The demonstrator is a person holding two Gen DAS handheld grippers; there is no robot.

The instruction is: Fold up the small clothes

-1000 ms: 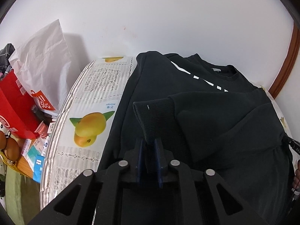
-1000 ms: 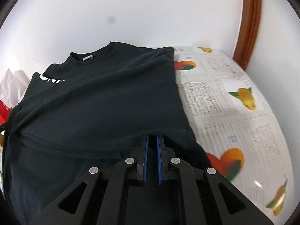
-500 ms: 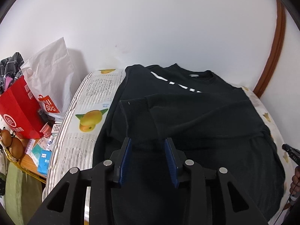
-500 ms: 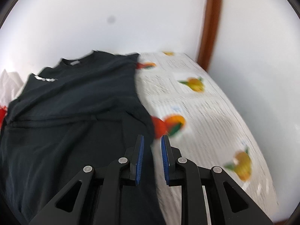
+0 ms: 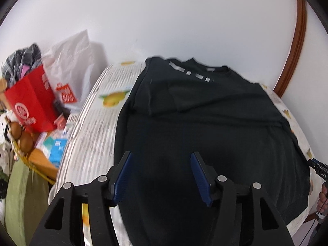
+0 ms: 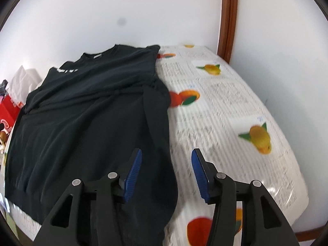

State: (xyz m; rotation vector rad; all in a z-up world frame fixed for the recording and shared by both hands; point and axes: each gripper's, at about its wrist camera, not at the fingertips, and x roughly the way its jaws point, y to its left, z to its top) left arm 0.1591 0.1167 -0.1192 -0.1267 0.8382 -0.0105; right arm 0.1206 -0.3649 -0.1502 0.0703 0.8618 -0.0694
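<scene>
Black long-sleeved sweatshirt (image 5: 205, 127) lies flat on a worktop covered by a white cloth printed with oranges, mangoes and grey text blocks (image 6: 225, 106). Neckline points to the far edge, by the white wall; hem hangs at the near edge. Both sleeves are folded in across the chest, and a white printed strip (image 5: 190, 72) shows just below the collar. The garment takes up the left half of the cloth in the right wrist view; the right half is bare print.

Left claw (image 5: 162, 176): blue-padded fingers (image 5: 123, 174) spread wide apart, gripping nothing, above the sweatshirt's lower part near its left edge. Whether the pads touch the fabric, cannot tell.

Right claw (image 6: 166, 174): fingers likewise wide apart, gripping nothing. It straddles the sweatshirt's right edge near the hem, left pad (image 6: 133, 172) over black fabric, right pad over printed cloth.

Beyond the worktop's left edge: red paper bag with a white round logo (image 5: 30, 106), white plastic shopping bag with red lettering (image 5: 71, 73) leaning at the wall, grey plaid fabric (image 5: 20, 61) behind the red bag, pale blue cartons (image 5: 57, 147) below. Brown wooden door frame (image 6: 228, 20) rises past the far right corner. Left wrist view is motion-blurred at the left side.
</scene>
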